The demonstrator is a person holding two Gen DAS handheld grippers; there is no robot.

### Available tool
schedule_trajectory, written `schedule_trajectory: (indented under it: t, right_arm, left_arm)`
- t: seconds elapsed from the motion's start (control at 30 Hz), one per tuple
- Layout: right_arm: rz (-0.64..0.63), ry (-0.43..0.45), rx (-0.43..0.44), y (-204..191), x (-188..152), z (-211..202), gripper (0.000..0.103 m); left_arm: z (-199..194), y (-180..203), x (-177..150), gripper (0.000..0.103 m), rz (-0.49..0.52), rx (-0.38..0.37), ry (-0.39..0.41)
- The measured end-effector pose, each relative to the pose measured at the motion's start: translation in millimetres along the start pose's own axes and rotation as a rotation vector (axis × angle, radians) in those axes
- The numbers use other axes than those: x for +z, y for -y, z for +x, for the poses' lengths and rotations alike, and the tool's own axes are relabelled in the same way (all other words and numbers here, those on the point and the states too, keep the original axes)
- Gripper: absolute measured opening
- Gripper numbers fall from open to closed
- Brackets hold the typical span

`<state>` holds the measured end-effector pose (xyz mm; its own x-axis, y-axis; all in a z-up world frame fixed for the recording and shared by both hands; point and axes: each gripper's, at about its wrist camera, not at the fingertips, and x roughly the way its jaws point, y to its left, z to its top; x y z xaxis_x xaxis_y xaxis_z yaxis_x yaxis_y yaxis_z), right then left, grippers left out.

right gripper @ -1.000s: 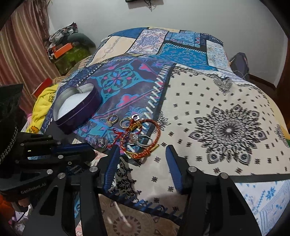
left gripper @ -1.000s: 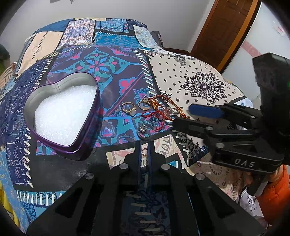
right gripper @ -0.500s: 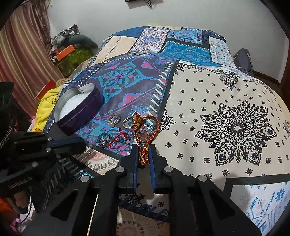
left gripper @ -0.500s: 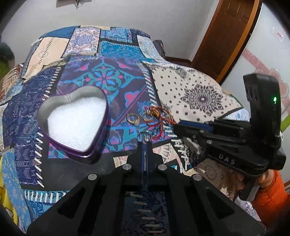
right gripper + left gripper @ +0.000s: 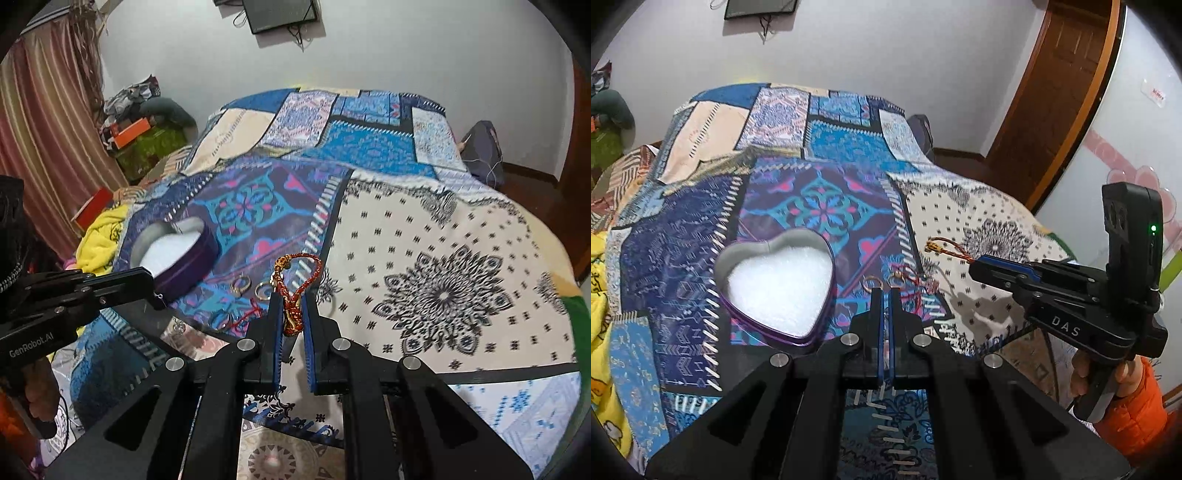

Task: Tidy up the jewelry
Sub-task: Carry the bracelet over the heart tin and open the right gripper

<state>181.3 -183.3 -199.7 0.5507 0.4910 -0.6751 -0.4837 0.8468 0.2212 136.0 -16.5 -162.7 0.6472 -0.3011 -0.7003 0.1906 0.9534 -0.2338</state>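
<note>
Red-and-gold braided cord bracelet (image 5: 294, 295) is pinched between the nearly closed blue-padded fingers of the right gripper (image 5: 293, 300), marked "DAS", raised over the patchwork quilt (image 5: 424, 258). The left gripper (image 5: 885, 295), marked "GenRobot.AI", has its fingers pressed together; whether they grip anything is unclear. Gold rings (image 5: 251, 287) lie beside the purple heart-shaped tin (image 5: 775, 288).
</note>
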Motion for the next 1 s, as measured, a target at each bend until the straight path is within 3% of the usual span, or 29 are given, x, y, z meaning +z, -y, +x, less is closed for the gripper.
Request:
schedule_trajectory:
  t: [0.47,0.7,1.0]
  right_arm:
    - [-0.021,0.101,-0.005,-16.7,21.5,-25.0,0.009]
    - [-0.056,0.139,0.039,-38.3,37.7,-20.8,0.009]
    - [-0.103,0.136,0.113,-72.5,48.3,1.5,0.009]
  left_arm:
    - [-47.2,-19.1,22.7,0.000,-0.035,0.053,0.143]
    - [-65.4,-39.4,33.6,0.000,-0.052,0.102,0.208]
    - [-62.5,-65.3,33.5,0.000,-0.077,0.140,0.206]
